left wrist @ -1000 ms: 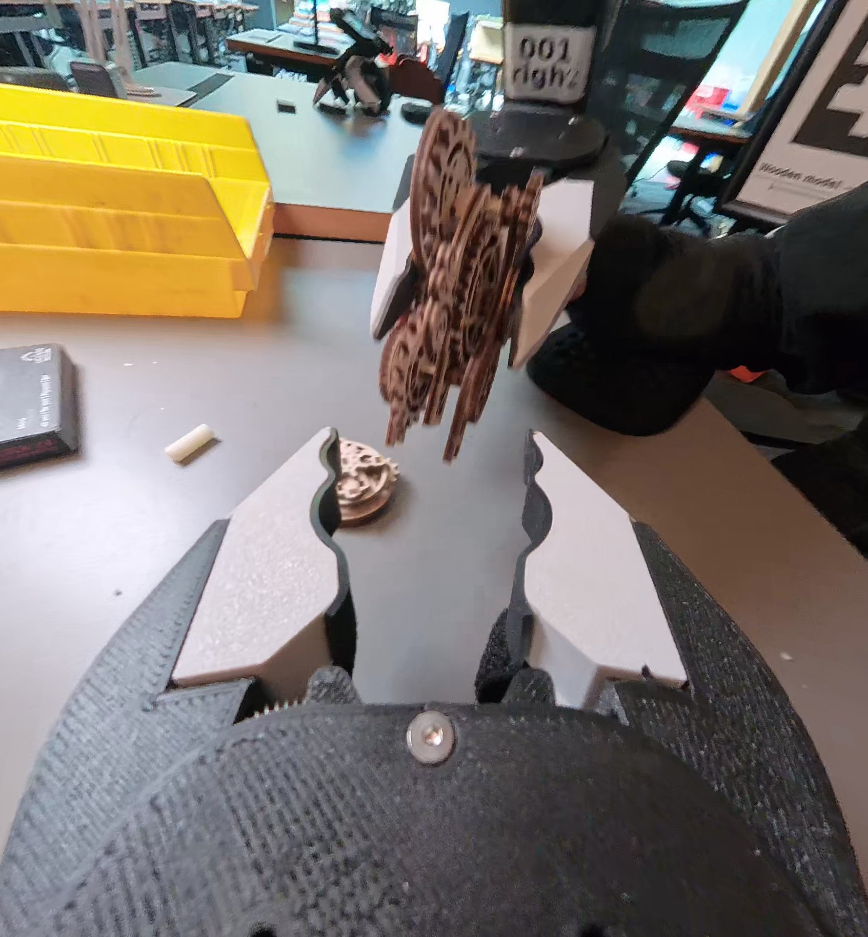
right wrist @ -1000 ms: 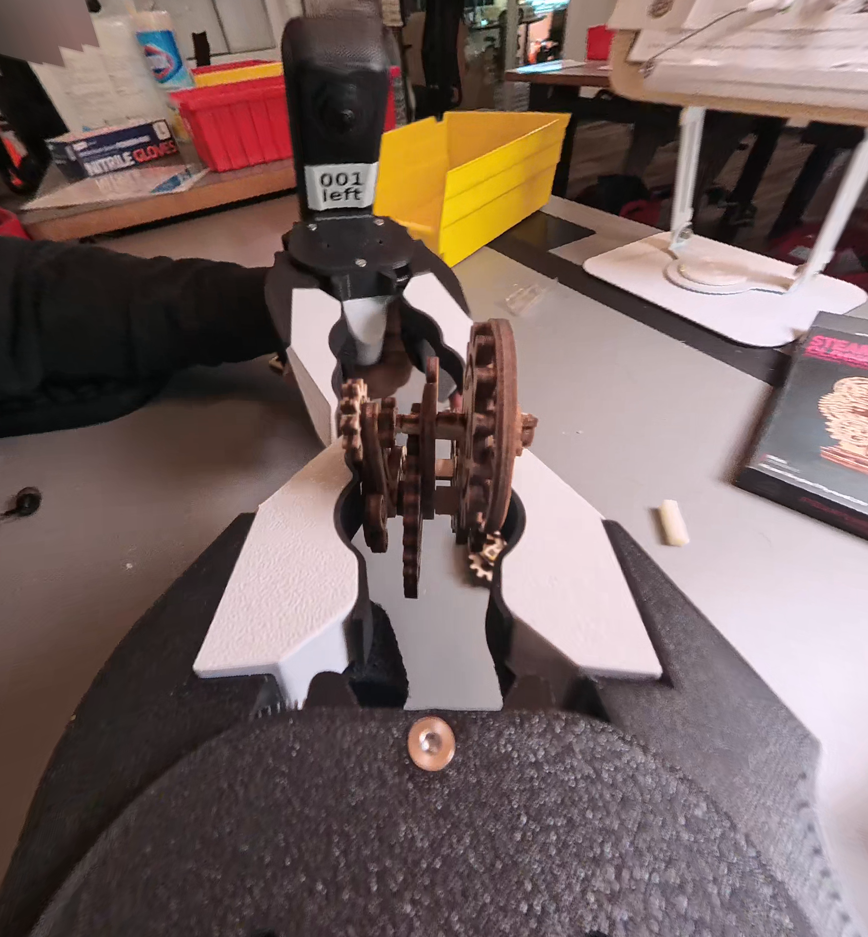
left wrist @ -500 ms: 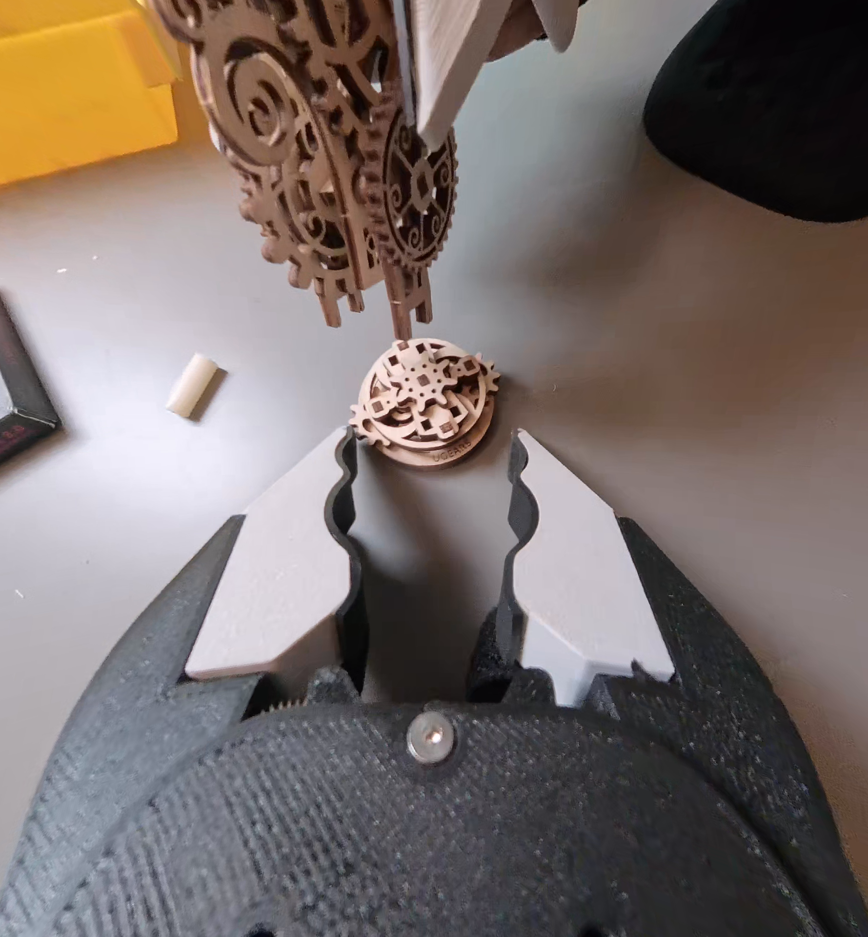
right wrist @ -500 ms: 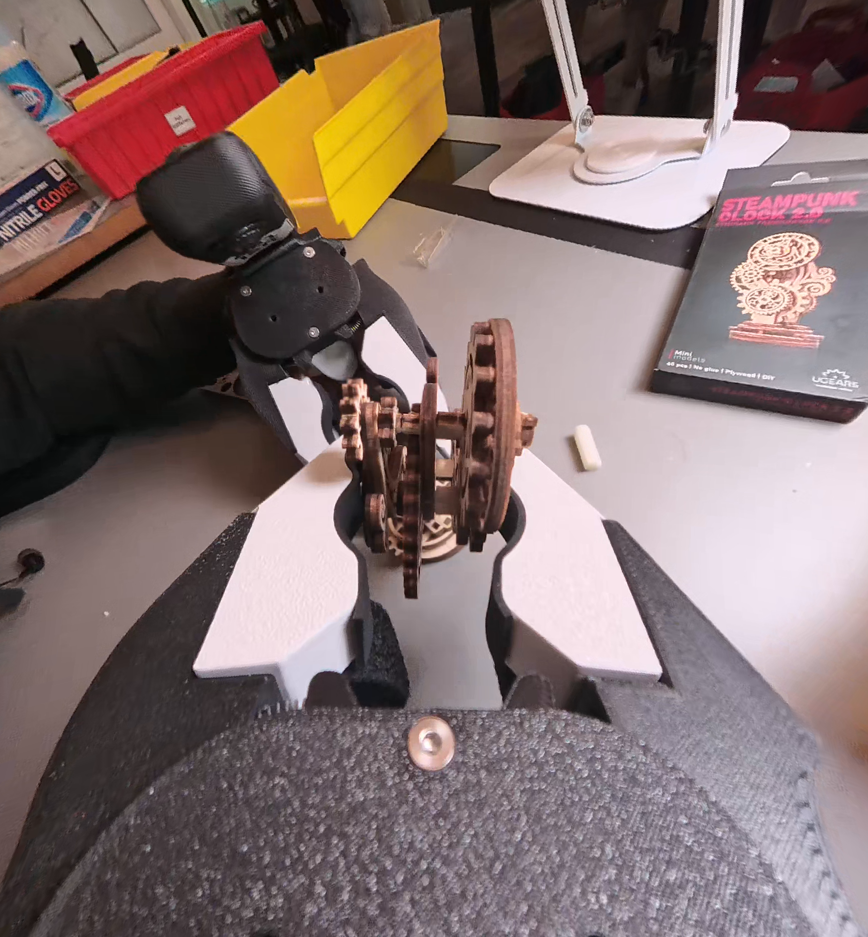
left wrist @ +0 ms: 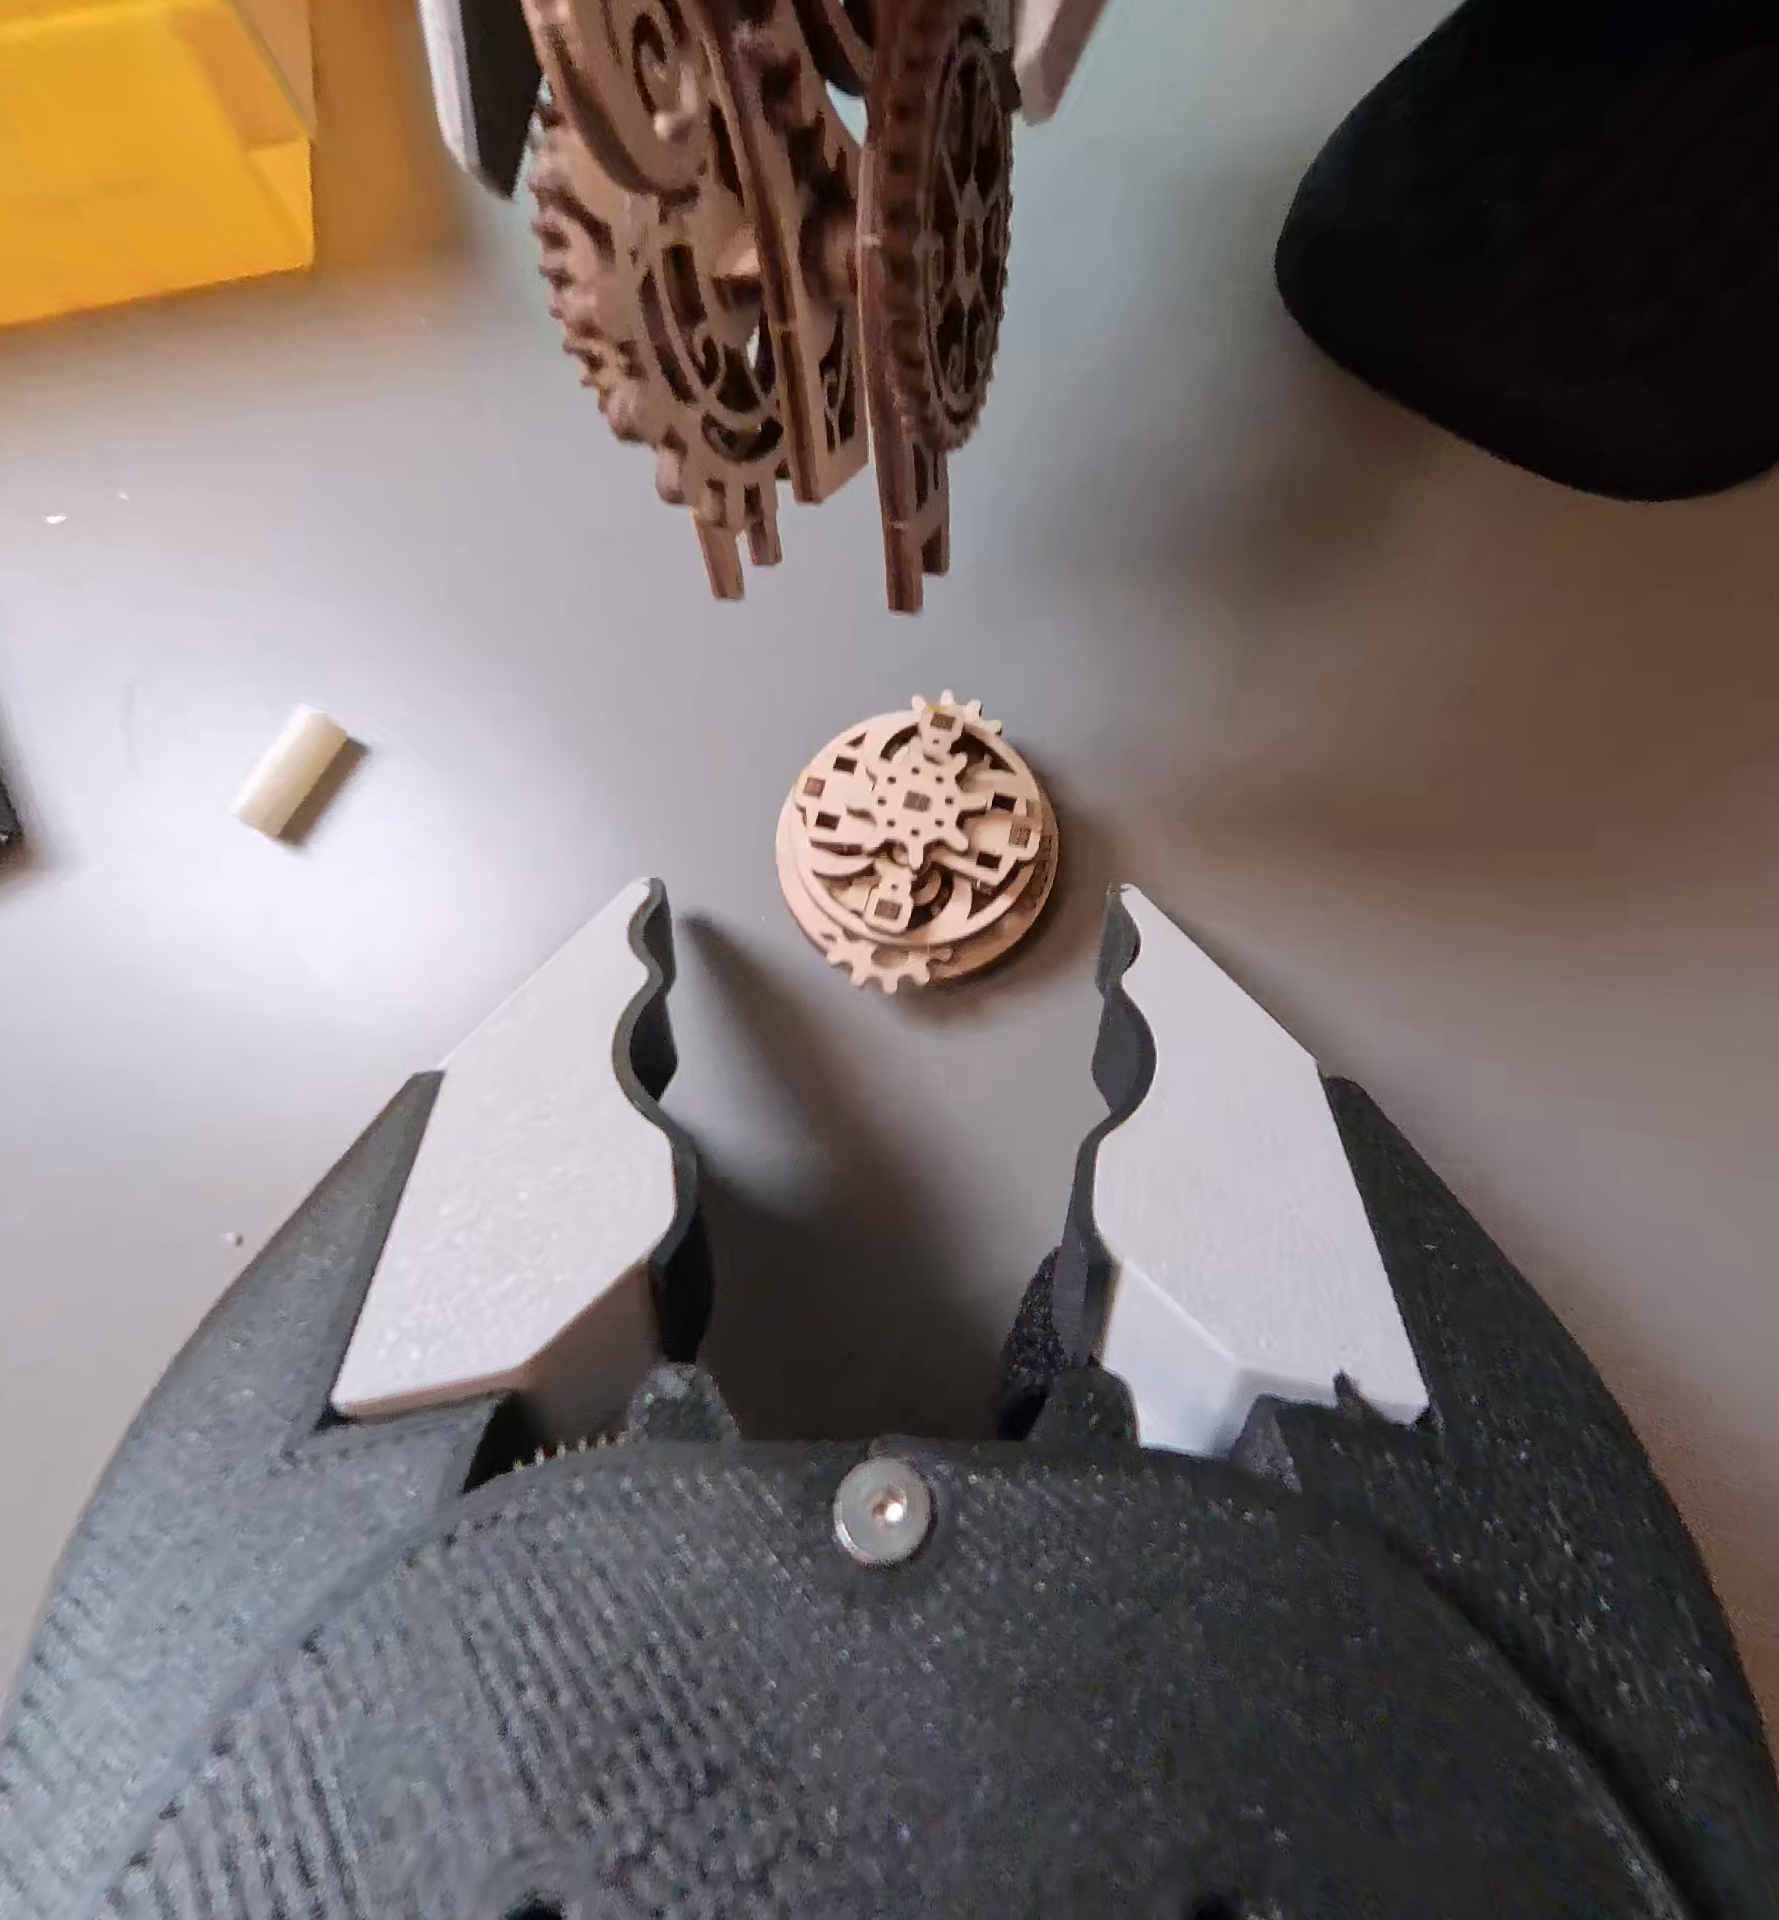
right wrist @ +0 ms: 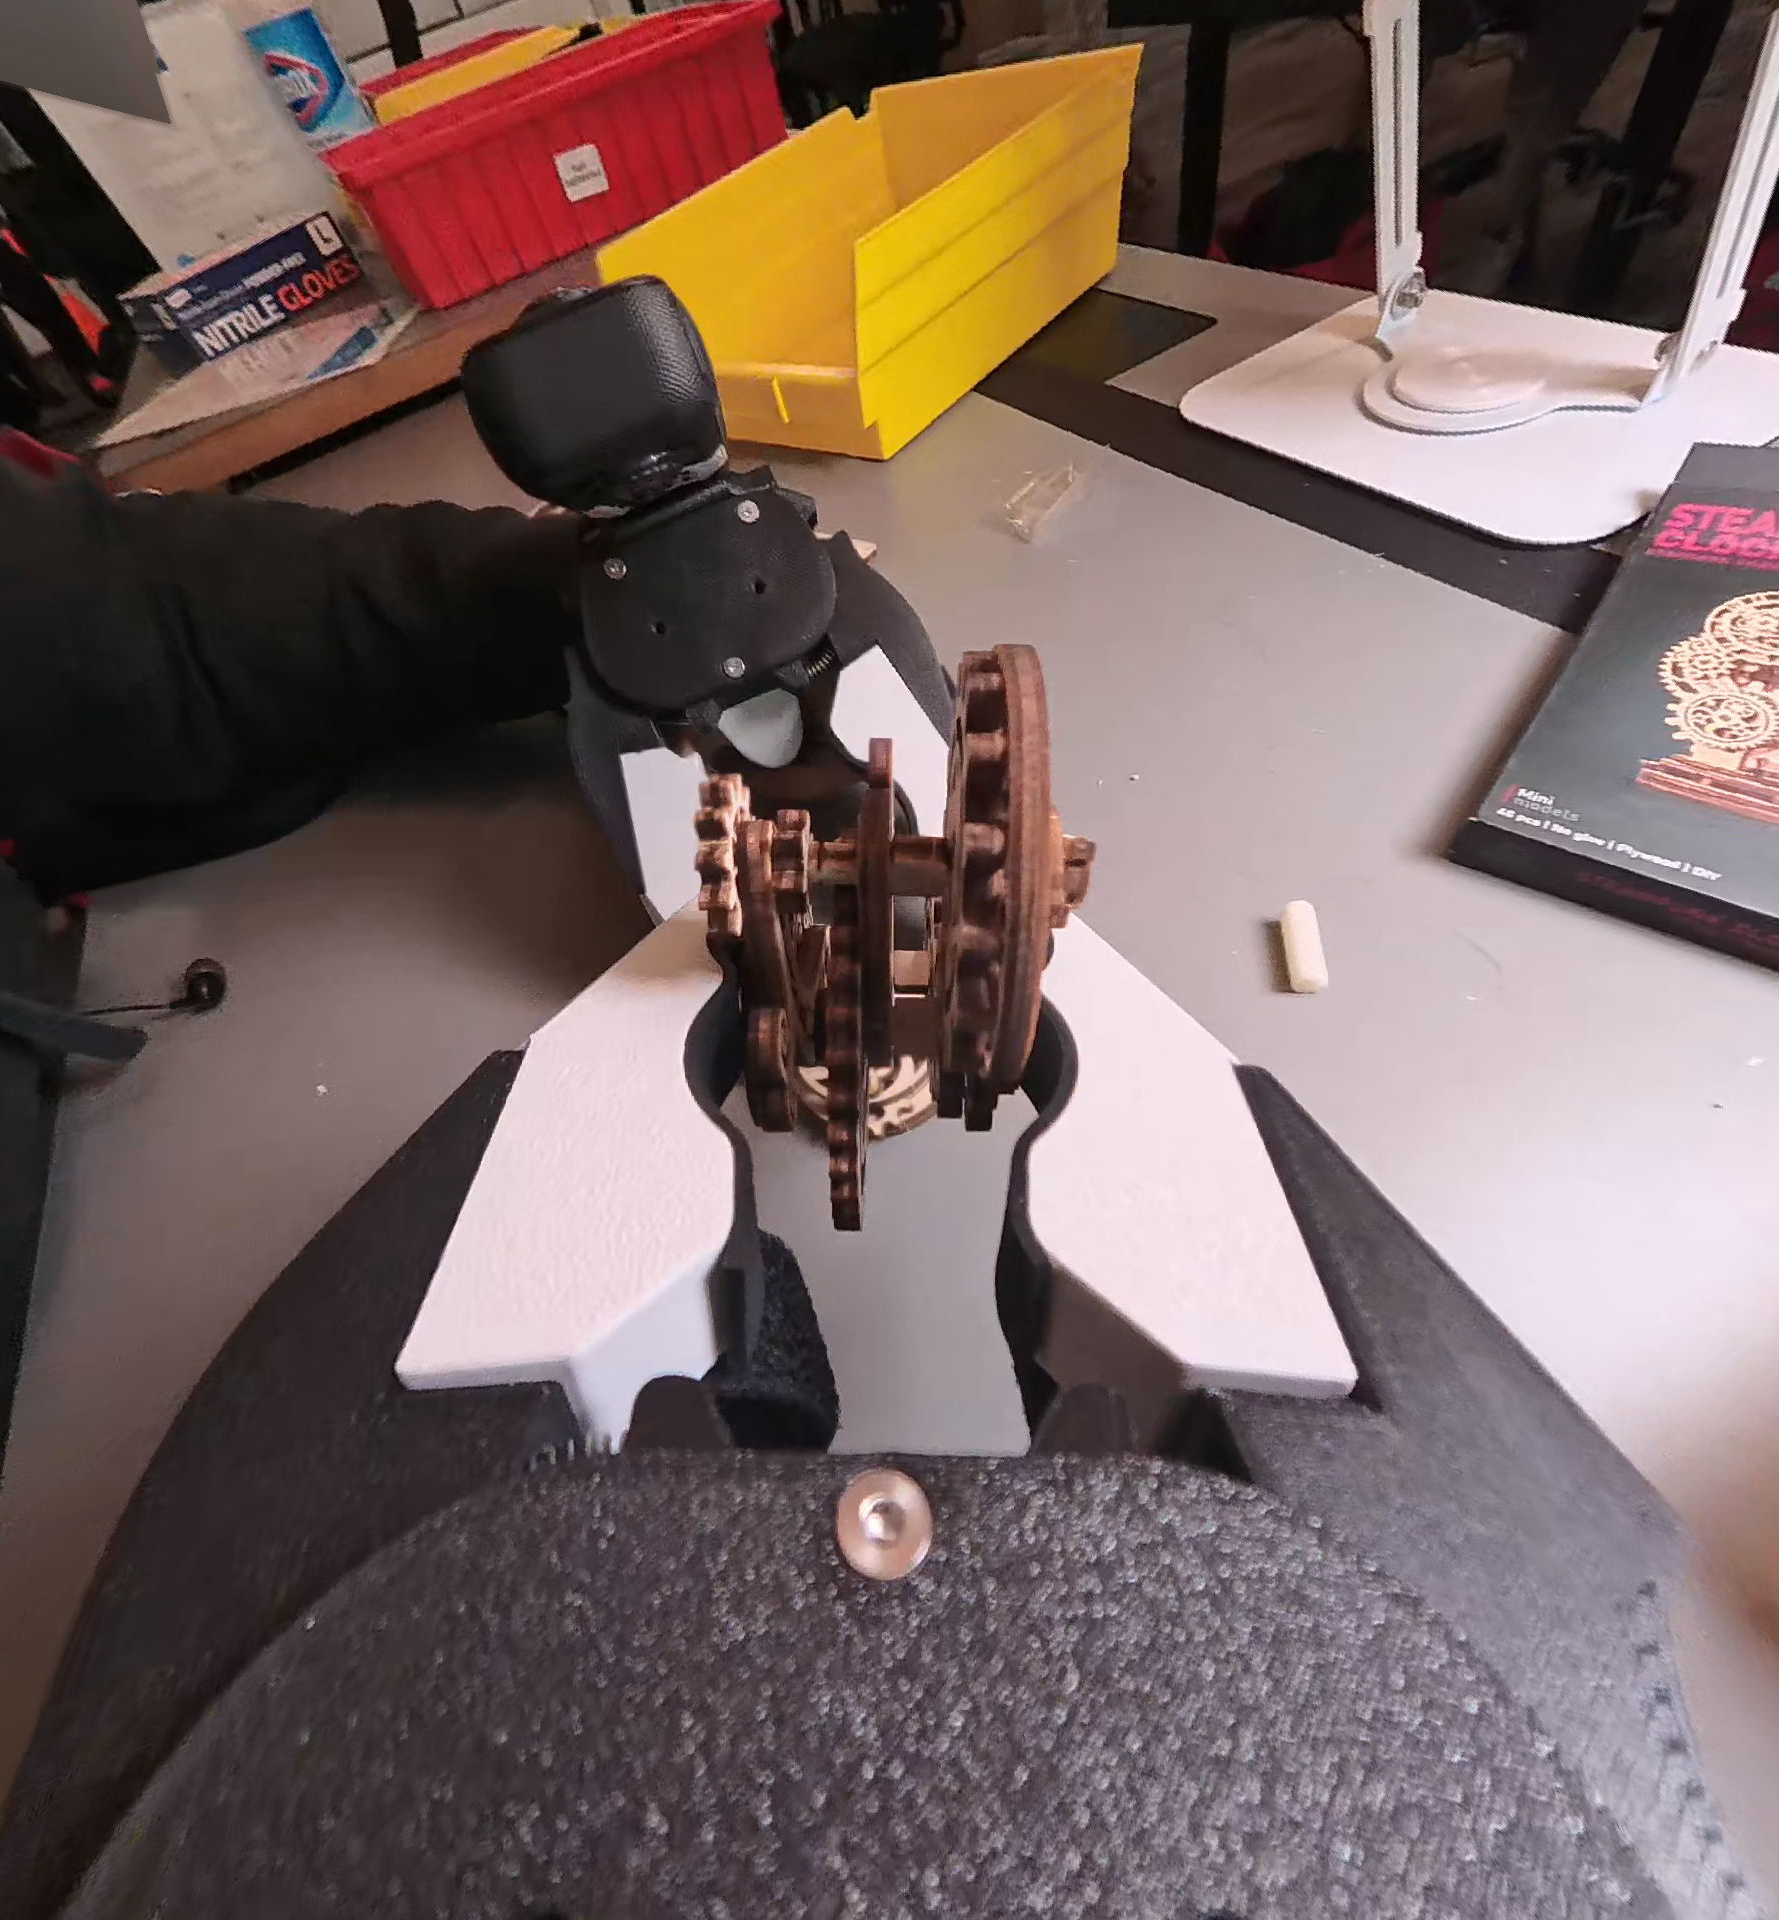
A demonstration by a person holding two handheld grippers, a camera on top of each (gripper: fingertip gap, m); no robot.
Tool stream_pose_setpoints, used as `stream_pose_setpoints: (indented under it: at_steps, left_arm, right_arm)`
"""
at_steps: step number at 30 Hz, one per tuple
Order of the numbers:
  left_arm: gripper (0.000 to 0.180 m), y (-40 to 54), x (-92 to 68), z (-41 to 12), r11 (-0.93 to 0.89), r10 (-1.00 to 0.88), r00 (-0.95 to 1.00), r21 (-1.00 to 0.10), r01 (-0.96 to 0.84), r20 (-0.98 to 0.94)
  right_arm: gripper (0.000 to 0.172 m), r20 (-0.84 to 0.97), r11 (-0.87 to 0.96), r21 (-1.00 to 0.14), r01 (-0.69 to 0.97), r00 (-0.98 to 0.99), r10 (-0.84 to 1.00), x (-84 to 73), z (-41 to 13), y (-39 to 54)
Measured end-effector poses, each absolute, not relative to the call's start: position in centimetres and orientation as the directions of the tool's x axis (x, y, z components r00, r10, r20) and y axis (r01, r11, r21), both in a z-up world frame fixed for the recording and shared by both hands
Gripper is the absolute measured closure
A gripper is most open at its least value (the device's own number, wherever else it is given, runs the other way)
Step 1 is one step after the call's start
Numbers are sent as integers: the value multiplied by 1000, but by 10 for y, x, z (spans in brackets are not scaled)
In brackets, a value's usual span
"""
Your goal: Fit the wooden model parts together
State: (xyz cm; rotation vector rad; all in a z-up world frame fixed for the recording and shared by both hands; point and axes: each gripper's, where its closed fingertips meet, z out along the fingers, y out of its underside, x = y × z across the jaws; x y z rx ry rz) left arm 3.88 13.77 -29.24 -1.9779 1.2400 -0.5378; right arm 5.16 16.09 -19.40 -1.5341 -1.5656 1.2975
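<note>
A light round wooden base (left wrist: 916, 847) with gear cut-outs lies flat on the grey table (left wrist: 1384, 831), just ahead of my left gripper (left wrist: 885, 904). That gripper is open and empty, its fingertips (left wrist: 646, 914) on either side of the base and apart from it. My right gripper (right wrist: 880, 940) is shut on a dark brown wooden gear assembly (right wrist: 885, 914) and holds it above the base. The assembly also shows in the left wrist view (left wrist: 781, 260), its legs pointing down at the base. The left gripper shows beyond it in the right wrist view (right wrist: 698, 623). A sliver of the base shows under the assembly (right wrist: 890, 1101).
A small white stick (left wrist: 287, 769) lies left of the base; it also shows in the right wrist view (right wrist: 1300, 945). A yellow bin (right wrist: 916, 239), a red bin (right wrist: 552, 156), a white stand base (right wrist: 1487, 405) and the dark kit box (right wrist: 1695, 748) stand farther off. A black sleeve (right wrist: 189, 644) lies at left. Left tips to right tips: about 10 cm.
My left gripper tipped down over the base, narrowed, then opened wide around it. The right gripper kept its hold and brought the gear assembly over the base.
</note>
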Motion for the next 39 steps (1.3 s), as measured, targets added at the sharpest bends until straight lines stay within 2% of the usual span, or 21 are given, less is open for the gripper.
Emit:
stream_pose_setpoints:
  at_steps: [3,6,15,20,39]
  left_arm:
    - [107,137,46,-294,-301,-891,453,-757,-580,7]
    - [127,137,48,-292,-291,-879,477,-764,-576,-24]
    - [128,112,35,-288,-456,-760,650,-732,-506,24]
    - [128,107,32,-292,-427,-752,659,-746,-512,-22]
    - [128,115,29,-292,-432,-732,681,-763,-480,-14]
  right_arm:
    - [123,-235,-149,-908,392,-182,955,51,-195,157]
    - [123,-224,-124,-896,426,-193,955,47,-204,152]
    - [123,-188,-62,-912,405,-279,942,28,-211,129]
    - [123,-64,109,-885,452,-349,935,18,-222,110]
    - [124,-91,94,-832,547,-301,949,12,-226,112]
